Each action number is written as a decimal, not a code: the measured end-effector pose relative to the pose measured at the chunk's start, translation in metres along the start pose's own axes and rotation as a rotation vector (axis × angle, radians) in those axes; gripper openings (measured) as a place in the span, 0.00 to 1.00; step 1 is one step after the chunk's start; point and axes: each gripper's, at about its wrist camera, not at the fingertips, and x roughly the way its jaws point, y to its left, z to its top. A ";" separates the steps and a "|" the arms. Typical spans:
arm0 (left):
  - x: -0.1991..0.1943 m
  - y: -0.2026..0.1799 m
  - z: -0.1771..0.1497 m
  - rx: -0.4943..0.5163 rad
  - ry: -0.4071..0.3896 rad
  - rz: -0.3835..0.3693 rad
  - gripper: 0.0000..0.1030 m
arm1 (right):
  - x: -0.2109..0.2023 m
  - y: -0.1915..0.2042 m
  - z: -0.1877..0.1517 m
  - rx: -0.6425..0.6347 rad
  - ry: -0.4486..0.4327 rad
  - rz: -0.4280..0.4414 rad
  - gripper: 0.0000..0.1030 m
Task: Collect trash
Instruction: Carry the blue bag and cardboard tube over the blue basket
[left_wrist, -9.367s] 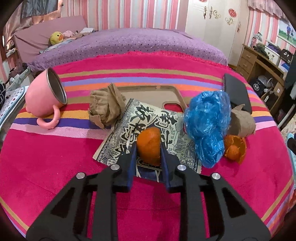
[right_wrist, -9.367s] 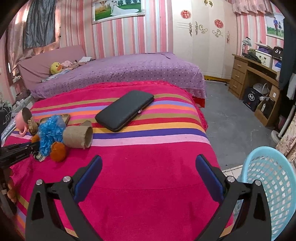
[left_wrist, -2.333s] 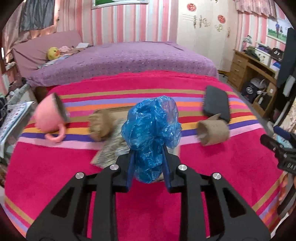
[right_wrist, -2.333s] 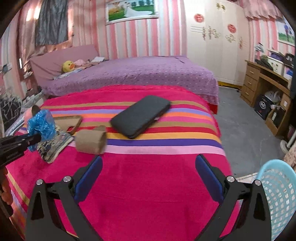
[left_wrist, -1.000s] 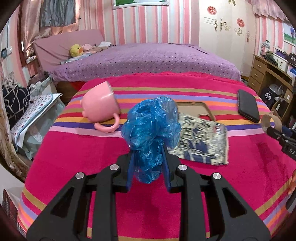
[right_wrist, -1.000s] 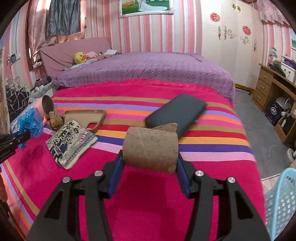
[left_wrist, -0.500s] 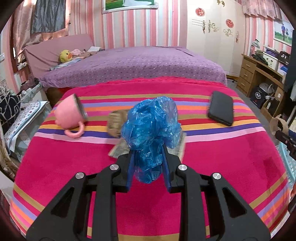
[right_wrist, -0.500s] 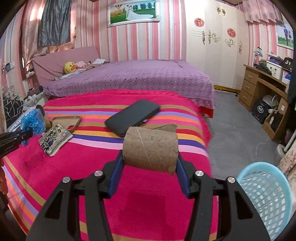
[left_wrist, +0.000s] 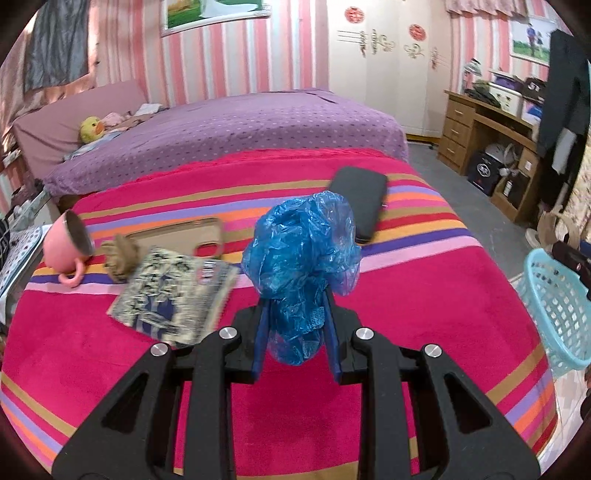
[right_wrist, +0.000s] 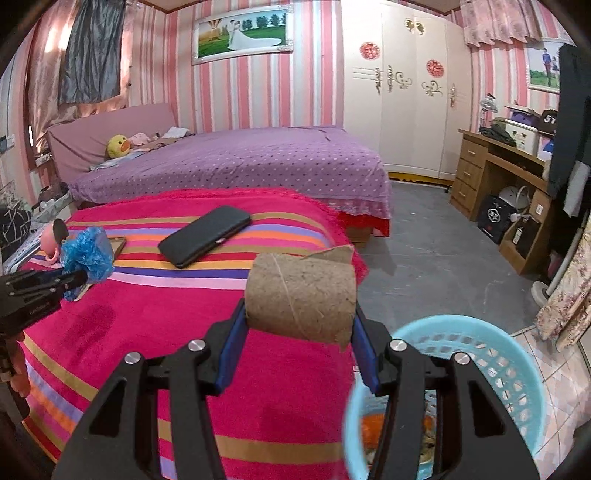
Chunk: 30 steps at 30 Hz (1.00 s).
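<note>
My left gripper (left_wrist: 294, 341) is shut on a crumpled blue plastic bag (left_wrist: 303, 258), held above the pink striped blanket (left_wrist: 406, 302). My right gripper (right_wrist: 299, 334) is shut on a brown cardboard tube (right_wrist: 300, 297), lying crosswise between the pads near the bed's right edge. A light blue mesh basket (right_wrist: 491, 354) stands on the floor at the lower right, with orange peel (right_wrist: 373, 424) inside. The basket (left_wrist: 557, 306) also shows at the right edge of the left wrist view. The left gripper (right_wrist: 70, 280) with the bag (right_wrist: 86, 253) appears far left in the right wrist view. A crumpled brown paper (left_wrist: 120, 254) lies on the blanket.
On the blanket lie a pink mug (left_wrist: 64, 245) on its side, a patterned booklet (left_wrist: 173, 295), a tan phone case (left_wrist: 184, 236) and a black phone (left_wrist: 360, 199). A purple bed (right_wrist: 240, 162) lies behind. A wooden desk (right_wrist: 506, 173) stands at the right, grey floor (right_wrist: 424, 251) between.
Both grippers have swung to the right with their loads. The blue basket has come closer in the right wrist view and has entered the left wrist view.
</note>
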 end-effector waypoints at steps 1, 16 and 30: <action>0.000 -0.007 -0.001 0.007 0.001 -0.008 0.24 | -0.003 -0.007 -0.001 0.006 -0.001 -0.004 0.51; 0.005 -0.118 -0.002 0.127 0.003 -0.096 0.24 | -0.040 -0.125 -0.029 0.104 -0.013 -0.137 0.51; 0.013 -0.238 -0.007 0.152 0.039 -0.234 0.24 | -0.052 -0.211 -0.057 0.210 -0.024 -0.223 0.51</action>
